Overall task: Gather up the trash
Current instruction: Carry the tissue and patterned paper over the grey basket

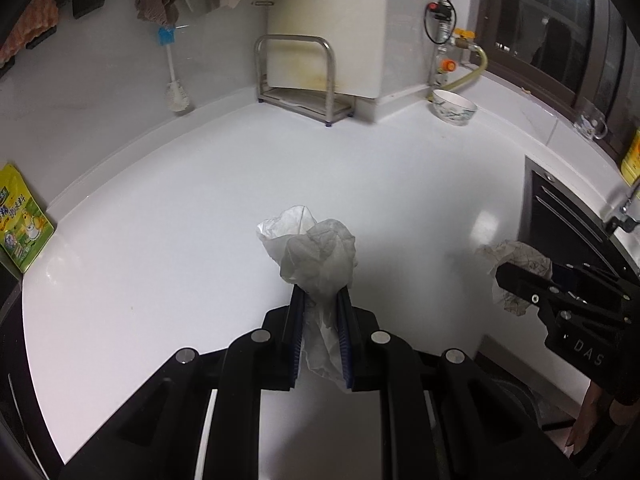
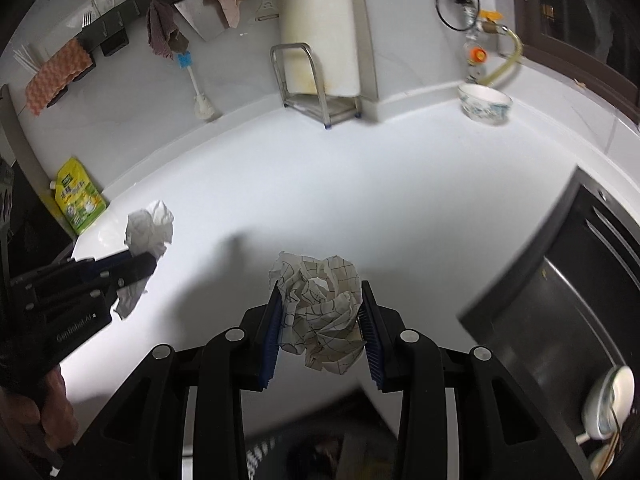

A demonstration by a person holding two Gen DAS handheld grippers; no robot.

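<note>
With the left hand-held gripper (image 1: 320, 300) clamped on a crumpled white tissue (image 1: 316, 252) and the right hand-held gripper (image 2: 320, 300) clamped on a grid-printed paper ball (image 2: 320, 304), both lifted off the white worktop (image 1: 180, 208), pickup seemed done, binning remaining.

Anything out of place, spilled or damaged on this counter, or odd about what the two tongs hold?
No spill or damage shows. The left tongs pinch a plain tissue wad; the right tongs grip a grid-printed paper wad. The one blemish is yellow-brown staining low on the white column behind the metal rack.
</note>
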